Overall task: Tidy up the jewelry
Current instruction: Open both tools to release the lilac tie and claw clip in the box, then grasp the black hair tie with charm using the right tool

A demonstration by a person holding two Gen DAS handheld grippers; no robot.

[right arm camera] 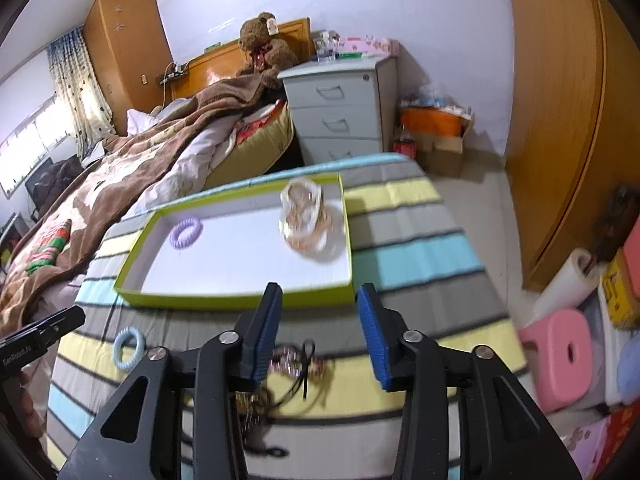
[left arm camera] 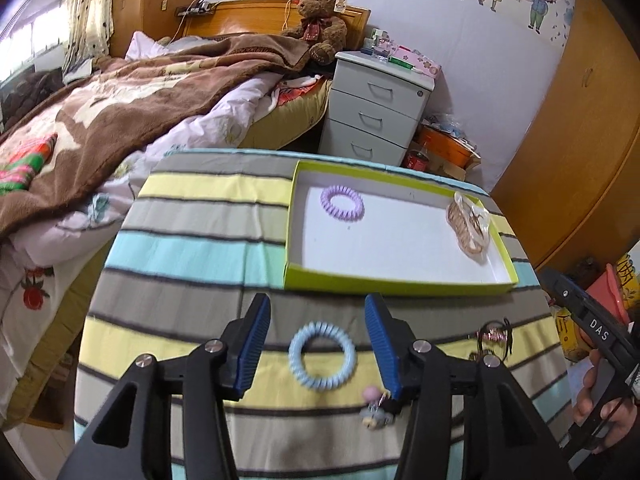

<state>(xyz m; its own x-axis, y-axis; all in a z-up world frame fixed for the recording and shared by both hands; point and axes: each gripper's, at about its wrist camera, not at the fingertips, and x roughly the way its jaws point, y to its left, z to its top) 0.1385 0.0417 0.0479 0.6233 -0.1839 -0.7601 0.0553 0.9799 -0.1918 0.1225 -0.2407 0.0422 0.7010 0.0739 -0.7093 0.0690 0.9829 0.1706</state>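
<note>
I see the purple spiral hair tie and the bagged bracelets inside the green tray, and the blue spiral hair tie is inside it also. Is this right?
Not quite. The blue spiral hair tie lies outside the green tray, on the striped cloth, as the left wrist view shows. The purple spiral hair tie and bagged bracelets are inside.

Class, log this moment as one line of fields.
left gripper: open above blue coil tie | right gripper: open, empty | tray: purple coil tie, bagged bracelets

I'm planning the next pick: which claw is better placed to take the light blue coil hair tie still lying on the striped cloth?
Left. The left claw hangs open right over the light blue coil hair tie, framing it. The right claw is open above the dark beaded jewelry, well to the side.
</note>
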